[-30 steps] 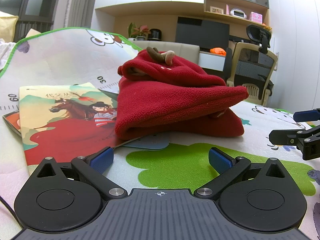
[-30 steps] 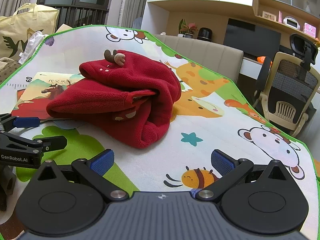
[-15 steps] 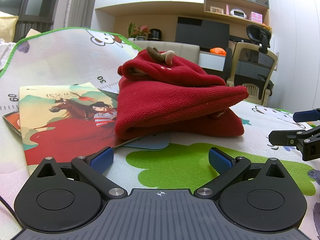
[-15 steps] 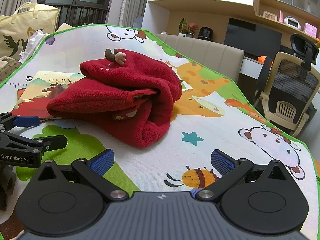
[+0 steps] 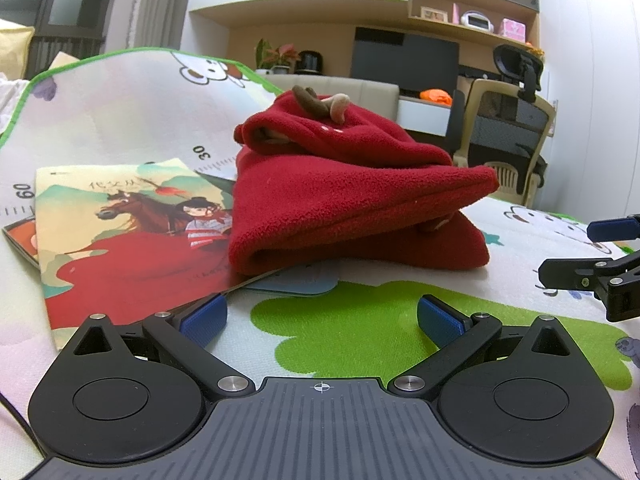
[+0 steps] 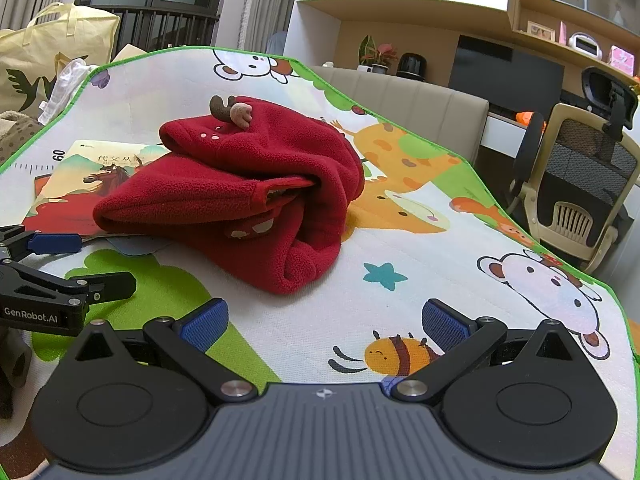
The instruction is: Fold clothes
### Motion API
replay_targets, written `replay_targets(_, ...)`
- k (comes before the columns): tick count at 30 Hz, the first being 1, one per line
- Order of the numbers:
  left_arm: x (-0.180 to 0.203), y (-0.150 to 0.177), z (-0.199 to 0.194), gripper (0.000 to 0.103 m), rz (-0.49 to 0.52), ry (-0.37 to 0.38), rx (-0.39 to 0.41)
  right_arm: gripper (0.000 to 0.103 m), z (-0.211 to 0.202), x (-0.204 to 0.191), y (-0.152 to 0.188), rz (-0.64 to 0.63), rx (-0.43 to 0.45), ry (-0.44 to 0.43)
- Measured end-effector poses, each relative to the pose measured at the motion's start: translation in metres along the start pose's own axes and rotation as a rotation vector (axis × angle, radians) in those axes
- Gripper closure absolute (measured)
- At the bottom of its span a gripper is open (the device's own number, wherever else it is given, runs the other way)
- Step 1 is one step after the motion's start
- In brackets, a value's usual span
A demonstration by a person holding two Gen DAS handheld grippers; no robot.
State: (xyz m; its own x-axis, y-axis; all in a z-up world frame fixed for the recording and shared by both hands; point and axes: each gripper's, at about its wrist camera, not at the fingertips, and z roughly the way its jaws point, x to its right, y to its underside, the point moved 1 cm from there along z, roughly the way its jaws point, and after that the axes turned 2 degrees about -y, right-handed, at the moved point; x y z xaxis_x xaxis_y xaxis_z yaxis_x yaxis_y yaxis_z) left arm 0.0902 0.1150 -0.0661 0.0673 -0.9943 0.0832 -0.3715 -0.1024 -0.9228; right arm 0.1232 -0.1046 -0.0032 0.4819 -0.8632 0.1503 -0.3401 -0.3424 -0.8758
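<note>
Red fleece garment (image 5: pixel 352 196) lies folded, bundled on mat.

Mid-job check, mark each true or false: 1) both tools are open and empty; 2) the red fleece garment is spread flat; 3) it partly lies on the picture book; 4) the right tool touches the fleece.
1) True: the left tool and right tool are open, gripping nothing.
2) False: the red fleece garment sits folded in a bundle on the cartoon play mat.
3) True: its edge overlaps the illustrated horse-and-rider picture book.
4) False: bare mat separates them.
</note>
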Motion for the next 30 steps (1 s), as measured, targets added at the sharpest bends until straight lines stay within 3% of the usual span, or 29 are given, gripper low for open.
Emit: replay_targets(30, 0.002, 0.0009, 0.0006, 0.0, 0.006, -0.004, -0.002, 0.0, 0.0018, -0.0005, 0.0, -0.002, -0.016, 0.0)
